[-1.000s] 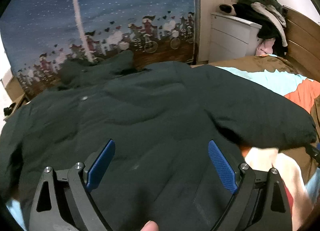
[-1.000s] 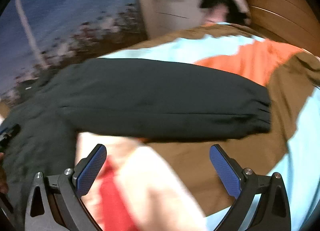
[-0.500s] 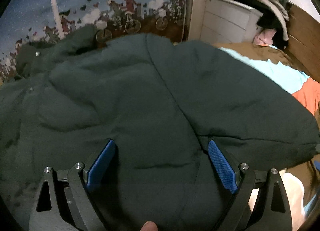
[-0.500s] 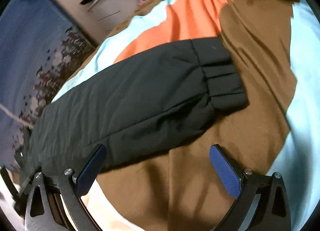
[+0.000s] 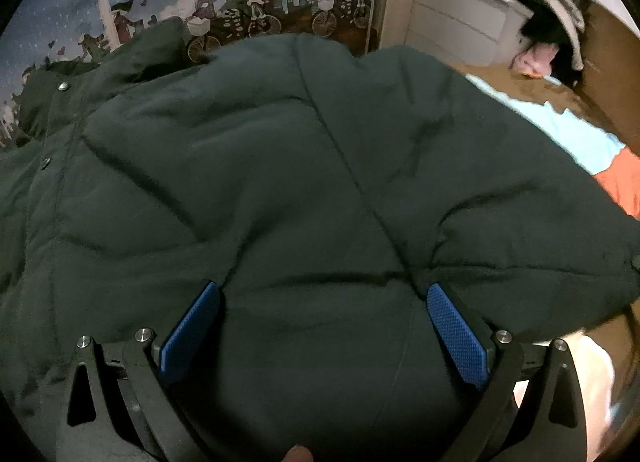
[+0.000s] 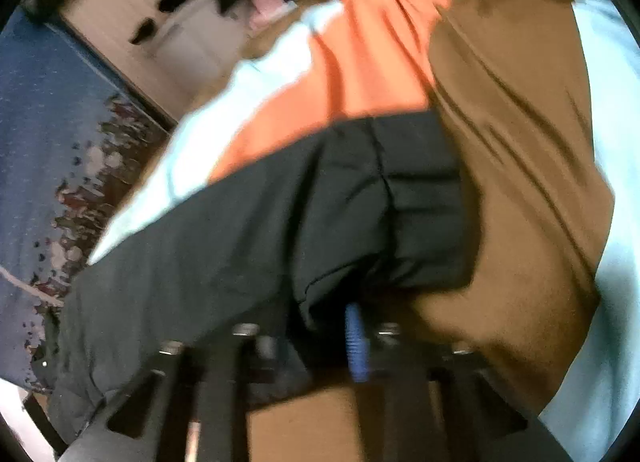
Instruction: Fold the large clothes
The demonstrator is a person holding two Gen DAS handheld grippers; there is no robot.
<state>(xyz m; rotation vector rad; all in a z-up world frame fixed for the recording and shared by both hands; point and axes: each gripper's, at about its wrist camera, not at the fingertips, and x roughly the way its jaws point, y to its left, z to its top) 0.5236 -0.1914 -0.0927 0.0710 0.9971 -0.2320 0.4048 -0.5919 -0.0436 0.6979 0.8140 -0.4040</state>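
A big dark green padded jacket (image 5: 280, 181) lies spread on the bed, snaps along its left front. My left gripper (image 5: 323, 288) is pushed down onto the jacket's body near the right armhole. Its jaws are opening and stand wide, with a bulge of fabric between the blue pads (image 5: 188, 330), not pinched. In the right wrist view the jacket's sleeve (image 6: 280, 221) stretches across the bedspread (image 6: 500, 141), cuff (image 6: 424, 201) to the right. My right gripper (image 6: 332, 318) is closing on the sleeve's near edge by the cuff. Fabric hides one pad.
A white chest of drawers (image 5: 460, 21) stands behind the bed with a heap of clothes (image 5: 540, 13) on it. A blue curtain with a bicycle print (image 5: 240, 1) hangs behind the jacket. The wooden headboard (image 5: 612, 45) is at the right.
The left gripper came down closer onto the jacket body. The right gripper rolled and moved along the sleeve to its cuff end, and its wide jaws closed on the sleeve edge.
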